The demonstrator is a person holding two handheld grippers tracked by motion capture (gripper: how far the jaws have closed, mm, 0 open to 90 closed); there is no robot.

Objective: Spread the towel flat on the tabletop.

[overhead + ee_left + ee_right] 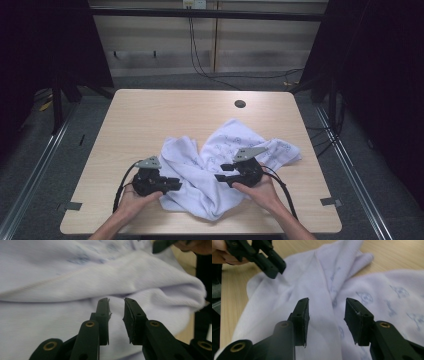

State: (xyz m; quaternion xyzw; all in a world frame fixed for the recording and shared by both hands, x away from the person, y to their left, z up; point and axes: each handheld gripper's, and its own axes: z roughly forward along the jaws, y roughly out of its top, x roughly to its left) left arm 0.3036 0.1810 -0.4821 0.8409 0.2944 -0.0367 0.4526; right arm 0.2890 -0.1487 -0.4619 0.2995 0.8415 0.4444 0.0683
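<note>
A crumpled white cloth (220,150) with faint blue prints lies on the near half of the wooden table (150,115). My left gripper (175,185) rests at the cloth's left edge. In the left gripper view its jaws (116,301) stand a little apart, with a fold of the cloth (75,277) right in front of them and nothing pinched. My right gripper (220,178) hovers over the cloth's middle and points left. The right gripper view has its jaws (327,302) wide apart above the cloth (317,277). The left gripper (270,263) shows there at the top left.
A dark round hole (240,104) sits in the table's far right part. Grey tape pieces mark the near corners (73,205) (330,201). Black cables run across the floor behind the table. Bare wood surrounds the cloth on the far half.
</note>
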